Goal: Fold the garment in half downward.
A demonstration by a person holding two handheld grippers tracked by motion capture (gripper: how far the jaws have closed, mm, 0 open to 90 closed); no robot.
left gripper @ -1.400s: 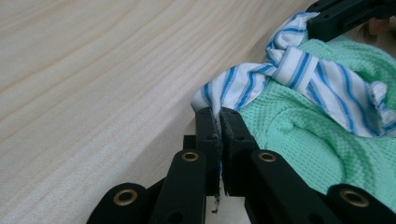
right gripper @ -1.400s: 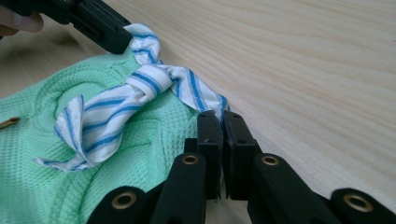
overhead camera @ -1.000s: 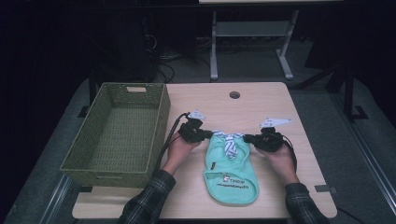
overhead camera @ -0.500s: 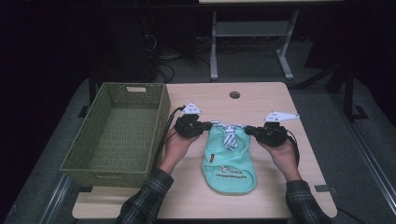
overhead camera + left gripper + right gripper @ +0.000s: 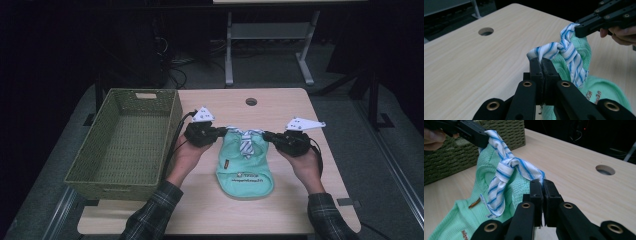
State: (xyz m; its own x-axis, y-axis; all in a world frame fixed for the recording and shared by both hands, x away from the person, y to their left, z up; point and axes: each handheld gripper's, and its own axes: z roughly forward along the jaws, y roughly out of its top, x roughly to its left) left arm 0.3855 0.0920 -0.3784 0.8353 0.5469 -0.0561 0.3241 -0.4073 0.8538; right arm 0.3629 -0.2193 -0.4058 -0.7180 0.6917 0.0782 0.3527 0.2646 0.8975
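The shirt (image 5: 245,162), a small mint-green knit with a blue-and-white striped collar and tie (image 5: 245,142), sits at the middle of the tabletop (image 5: 280,210), its hem toward 6 o'clock and its collar toward 12. The left claw (image 5: 220,132) pinches the collar's end at 9 o'clock of the shirt; in the left gripper view its jaws stand pressed together on the striped cloth. The right claw (image 5: 267,135) does the same at 3 o'clock, jaws clamped on the other end. The collar is raised a little between them, while the body seems to rest on the wood.

It looks light, limp and thin: waffle-textured knit that will sag, fold and drag rather than hold a shape. The two collar ends are sound grip points, since the doubled, hemmed cloth gives the jaws something thick to bite. The tie hangs loose and could swing.

The woven green basket (image 5: 125,142), rectangular and stiff-walled, stands at 9 o'clock, just beside the left hand (image 5: 186,155).
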